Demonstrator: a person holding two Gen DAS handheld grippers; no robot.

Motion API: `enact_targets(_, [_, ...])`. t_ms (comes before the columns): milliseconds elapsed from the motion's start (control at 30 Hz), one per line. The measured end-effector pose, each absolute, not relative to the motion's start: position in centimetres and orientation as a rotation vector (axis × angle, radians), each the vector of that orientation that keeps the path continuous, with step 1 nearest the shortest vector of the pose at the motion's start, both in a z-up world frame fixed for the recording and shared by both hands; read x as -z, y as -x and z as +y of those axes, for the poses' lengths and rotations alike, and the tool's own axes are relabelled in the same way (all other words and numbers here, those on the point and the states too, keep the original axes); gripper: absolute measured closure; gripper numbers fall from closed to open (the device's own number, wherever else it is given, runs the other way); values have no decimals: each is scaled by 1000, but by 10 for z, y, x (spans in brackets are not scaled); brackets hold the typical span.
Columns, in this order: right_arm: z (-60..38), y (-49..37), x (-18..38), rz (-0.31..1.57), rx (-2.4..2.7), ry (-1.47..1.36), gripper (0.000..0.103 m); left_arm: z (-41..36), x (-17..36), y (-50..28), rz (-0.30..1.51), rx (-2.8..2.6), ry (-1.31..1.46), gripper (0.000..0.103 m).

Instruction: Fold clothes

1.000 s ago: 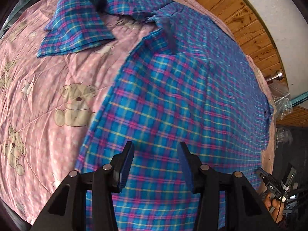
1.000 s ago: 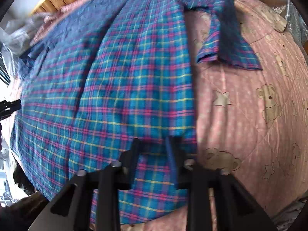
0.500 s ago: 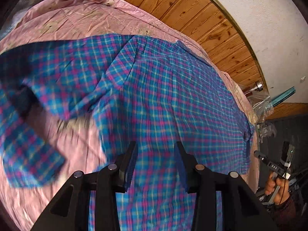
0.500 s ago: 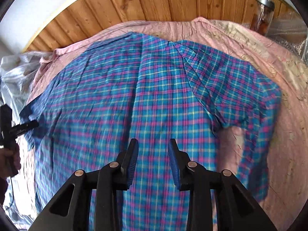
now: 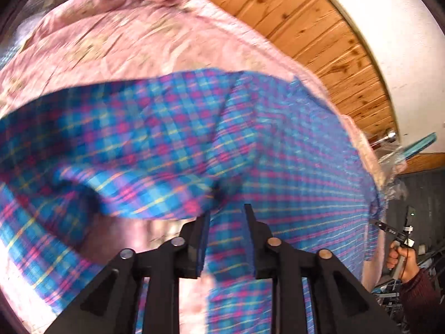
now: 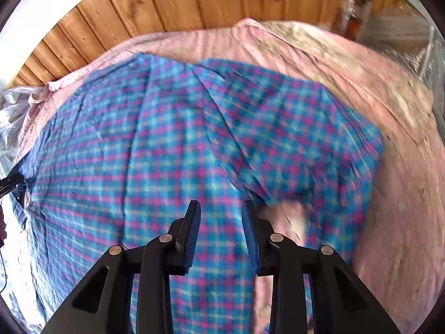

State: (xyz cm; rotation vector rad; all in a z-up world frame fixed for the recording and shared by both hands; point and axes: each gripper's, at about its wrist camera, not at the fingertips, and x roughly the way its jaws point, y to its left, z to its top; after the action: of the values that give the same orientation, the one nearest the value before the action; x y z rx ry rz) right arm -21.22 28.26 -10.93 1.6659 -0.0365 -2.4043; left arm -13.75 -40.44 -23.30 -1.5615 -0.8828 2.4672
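Note:
A blue, pink and yellow plaid shirt (image 5: pixel 278 153) lies spread over a pink teddy-bear quilt (image 5: pixel 125 33). My left gripper (image 5: pixel 226 222) is shut on the shirt's near edge, with cloth running between its pads. The left sleeve (image 5: pixel 111 144) billows blurred above the quilt. My right gripper (image 6: pixel 221 217) is shut on the shirt (image 6: pixel 139 139) at the near edge of the other side. The right sleeve (image 6: pixel 319 139) hangs lifted and blurred. Each gripper shows small in the other view, at the shirt's far corner.
A wood-panelled wall (image 6: pixel 167 5) rises behind the bed. A glass jar (image 6: pixel 354 8) and clear plastic wrap (image 6: pixel 403 36) stand at the back right, and crumpled silver plastic (image 6: pixel 11 105) at the left. A hand (image 5: pixel 400 261) holds the right gripper's handle.
My left gripper's fingers have narrowed onto the cloth. Both views have swung up toward the wall. The sleeves, flat on the quilt a second ago, now fly up and come nearer.

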Motion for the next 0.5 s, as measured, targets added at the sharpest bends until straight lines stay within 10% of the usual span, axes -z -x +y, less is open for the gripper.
enact_targets(167, [274,259,142,21,2402,-1671,69,-392,266,212,-738,-2472,1712,64])
enact_targets(300, [314,253,155,7,2473,-1745,70,-418,275,220,-709,-2576,1804,99])
enact_targets(500, [381,161,125,-128,2760,-1587,43,-368,239,208,-911,-2562,1671,41])
